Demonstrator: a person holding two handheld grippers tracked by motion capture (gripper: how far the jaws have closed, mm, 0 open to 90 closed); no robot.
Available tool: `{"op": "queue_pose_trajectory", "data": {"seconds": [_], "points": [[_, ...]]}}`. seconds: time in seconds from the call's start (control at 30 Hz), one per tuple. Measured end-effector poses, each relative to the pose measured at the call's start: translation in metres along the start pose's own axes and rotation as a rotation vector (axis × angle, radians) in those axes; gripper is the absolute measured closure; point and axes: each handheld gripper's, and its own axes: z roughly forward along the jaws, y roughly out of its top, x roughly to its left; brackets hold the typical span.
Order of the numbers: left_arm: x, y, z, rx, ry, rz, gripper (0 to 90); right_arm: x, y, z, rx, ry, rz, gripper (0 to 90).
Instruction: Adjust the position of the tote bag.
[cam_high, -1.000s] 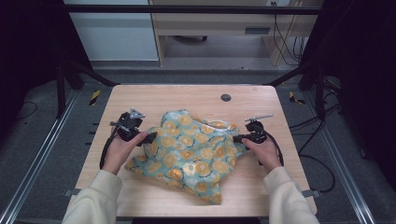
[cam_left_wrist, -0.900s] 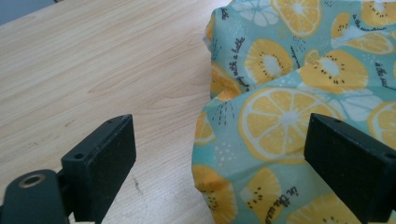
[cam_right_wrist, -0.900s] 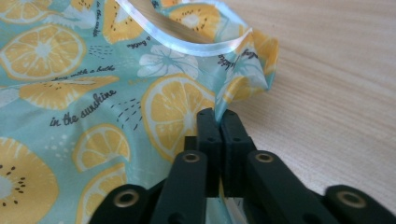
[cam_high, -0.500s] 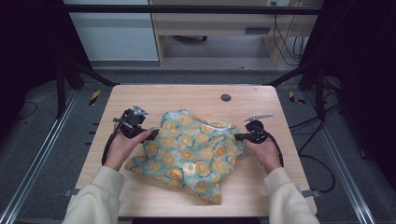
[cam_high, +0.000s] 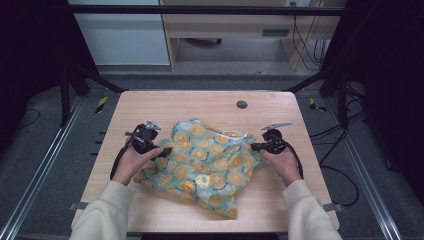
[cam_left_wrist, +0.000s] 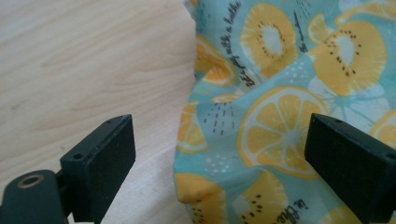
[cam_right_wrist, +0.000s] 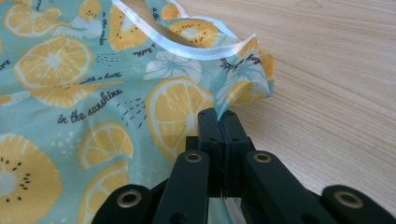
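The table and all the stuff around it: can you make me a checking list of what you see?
Surface: wooden table, with a small round dark spot near its far edge.
Job's things: crumpled lemon-print cloth, white-trimmed edge on its right side.
Clutter: nothing seen.
Grippers: left tool open, jaws either side of the cloth's edge; right tool shut on the cloth.
Cables: a black cable trails from the right tool; more hang by the desk behind.
Surroundings: grey floor, metal rails, dark frame.

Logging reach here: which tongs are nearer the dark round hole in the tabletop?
Right. The right tongs sit just below-right of the hole, clamped on the lemon-print cloth; the left tongs are open across the cloth, farther away.
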Motion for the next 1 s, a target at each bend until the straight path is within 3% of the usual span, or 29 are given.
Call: {"op": "queue_pose_trajectory", "data": {"seconds": [0.1,0.23,0.27,0.37,0.4,0.6,0.63,0.83,1.0], "points": [[-0.003,-0.003,0.003,0.023,-0.013,0.010,9.1,0.001,0.000,0.000,0.001,0.002,-0.007,89.8],[-0.005,-0.006,0.007,0.035,-0.034,0.002,17.6,0.002,0.001,0.001,0.002,0.001,-0.005,89.8],[-0.007,-0.006,0.007,0.040,-0.043,0.007,28.5,0.002,0.001,0.001,0.002,-0.001,-0.004,89.9],[-0.009,-0.006,0.007,0.048,-0.027,0.023,45.2,0.002,0.001,0.001,0.001,-0.001,-0.007,89.9],[-0.009,-0.006,0.006,0.051,-0.021,0.034,45.2,0.002,0.001,0.001,0.001,-0.001,-0.003,89.9],[-0.012,-0.006,0.003,0.046,-0.051,0.068,82.1,0.000,0.001,-0.001,-0.007,-0.005,-0.003,90.0],[-0.012,-0.006,0.003,0.046,-0.051,0.068,84.9,0.000,0.001,-0.001,-0.007,-0.005,-0.003,90.0],[-0.014,-0.004,-0.001,0.022,-0.033,0.076,87.9,-0.001,0.001,-0.005,-0.019,-0.012,-0.005,90.0],[-0.014,-0.002,-0.005,0.019,-0.027,0.084,88.5,0.002,0.006,-0.011,-0.030,-0.020,-0.033,90.0]]}}
